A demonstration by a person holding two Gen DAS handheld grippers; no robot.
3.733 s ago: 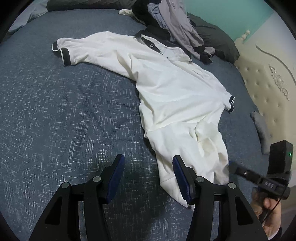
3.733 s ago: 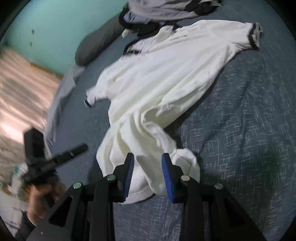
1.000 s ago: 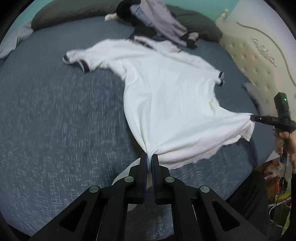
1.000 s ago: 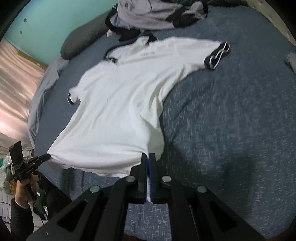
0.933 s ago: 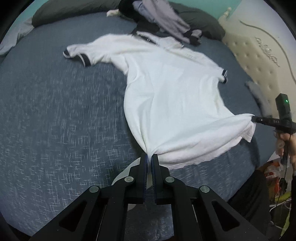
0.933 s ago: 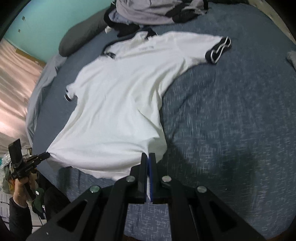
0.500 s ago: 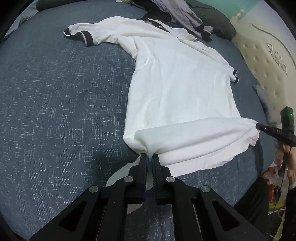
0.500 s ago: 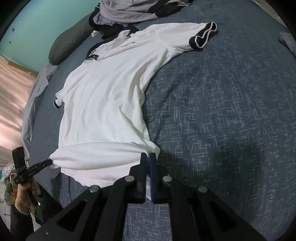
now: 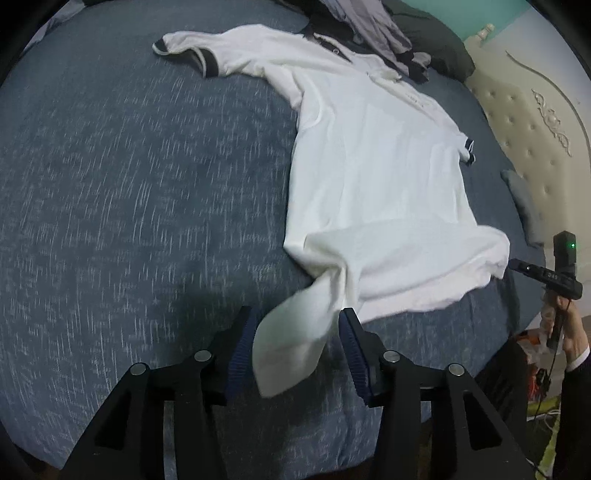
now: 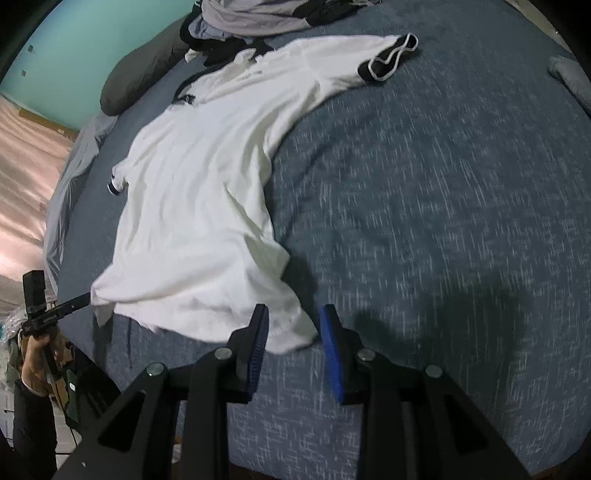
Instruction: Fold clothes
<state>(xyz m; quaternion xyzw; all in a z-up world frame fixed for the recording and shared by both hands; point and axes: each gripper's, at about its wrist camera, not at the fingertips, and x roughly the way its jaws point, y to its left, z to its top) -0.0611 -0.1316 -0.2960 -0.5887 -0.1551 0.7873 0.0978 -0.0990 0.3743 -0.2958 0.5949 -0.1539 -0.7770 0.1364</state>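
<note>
Soft white polo shirt [image 9: 373,177], speckled bedspread [image 9: 129,184].

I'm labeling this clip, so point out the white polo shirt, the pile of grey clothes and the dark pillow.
white polo shirt [image 9: 376,166], left wrist view, chest panel
pile of grey clothes [image 10: 255,14], right wrist view, top grey fabric
dark pillow [image 10: 136,74], right wrist view, its middle

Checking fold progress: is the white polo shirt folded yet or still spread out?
Spread, not folded: the white polo shirt lies flat on the bed, sleeves out; only its hem is rumpled.
</note>
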